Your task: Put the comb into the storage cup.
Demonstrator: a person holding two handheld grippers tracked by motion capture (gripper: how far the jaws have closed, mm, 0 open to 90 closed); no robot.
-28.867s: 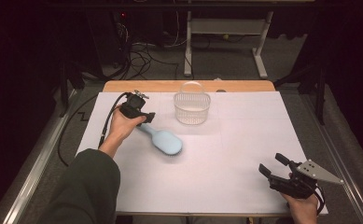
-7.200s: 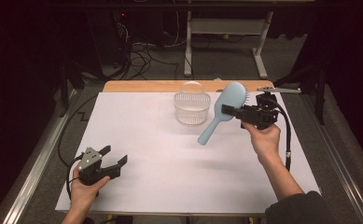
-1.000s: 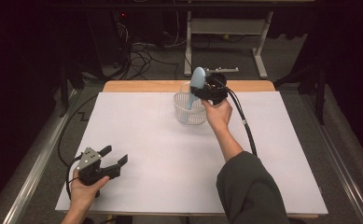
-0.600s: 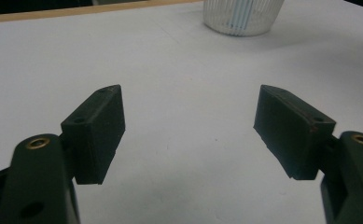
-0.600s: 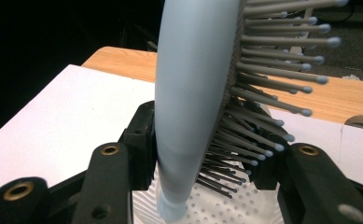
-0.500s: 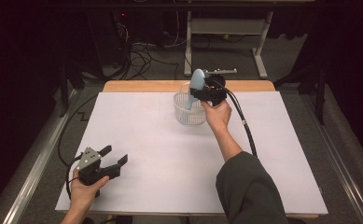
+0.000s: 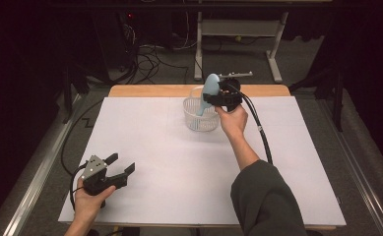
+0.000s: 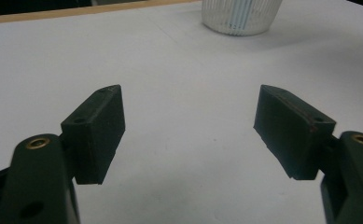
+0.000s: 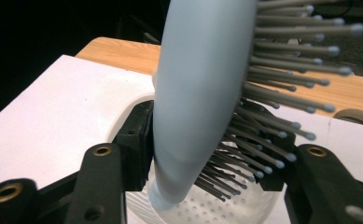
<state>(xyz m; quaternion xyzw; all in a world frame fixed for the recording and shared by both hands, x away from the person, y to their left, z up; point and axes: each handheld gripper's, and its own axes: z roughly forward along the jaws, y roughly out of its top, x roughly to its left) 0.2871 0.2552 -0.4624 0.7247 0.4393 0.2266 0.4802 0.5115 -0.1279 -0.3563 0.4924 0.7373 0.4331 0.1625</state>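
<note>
Right gripper [image 7: 213,97] at upper centre of high view, jaws just been easing apart w/ blue hairbrush [image 7: 207,93] between them, handle already down in clear basket [image 7: 199,114]. Left to do: full release, pull back. Left gripper [image 7: 122,164] lower left, jaws wide, nothing in them. White table [image 7: 144,147] otherwise bare; no obstruction.
</note>
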